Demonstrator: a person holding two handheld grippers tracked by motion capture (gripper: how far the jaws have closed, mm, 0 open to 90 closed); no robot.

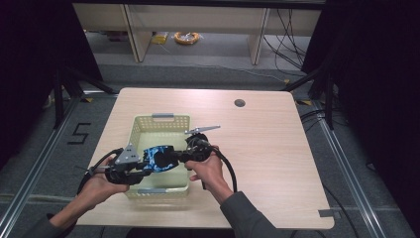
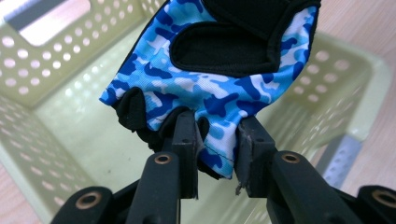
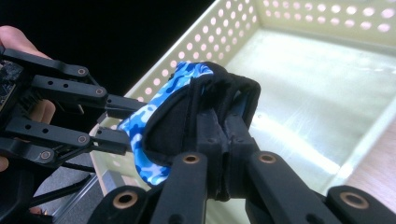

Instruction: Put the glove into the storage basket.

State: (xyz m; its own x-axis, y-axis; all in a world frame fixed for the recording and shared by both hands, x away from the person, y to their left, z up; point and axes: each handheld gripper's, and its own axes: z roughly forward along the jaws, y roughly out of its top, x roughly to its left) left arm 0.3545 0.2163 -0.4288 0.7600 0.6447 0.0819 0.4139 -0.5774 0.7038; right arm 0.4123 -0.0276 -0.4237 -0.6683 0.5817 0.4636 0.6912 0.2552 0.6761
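Observation:
A blue camouflage glove [image 1: 159,157] with black palm patches hangs in the air over the pale yellow perforated basket [image 1: 162,119], stretched between both grippers. My left gripper [image 1: 142,166] comes in from the left and is shut on the glove's blue finger edge [image 2: 205,79], with fabric between its jaws [image 2: 217,154]. My right gripper [image 1: 181,155] comes in from the right and is shut on the glove's black end [image 3: 173,107], its jaws pressed together [image 3: 223,135]. In the right gripper view the left gripper [image 3: 109,119] pinches the blue edge. The basket floor [image 3: 299,79] lies bare below.
The basket [image 2: 42,70] stands near the front left of the wooden table [image 1: 267,148]. A round cable hole [image 1: 239,103] is at the back right. Dark curtains and metal rails flank the table; shelving legs stand behind it.

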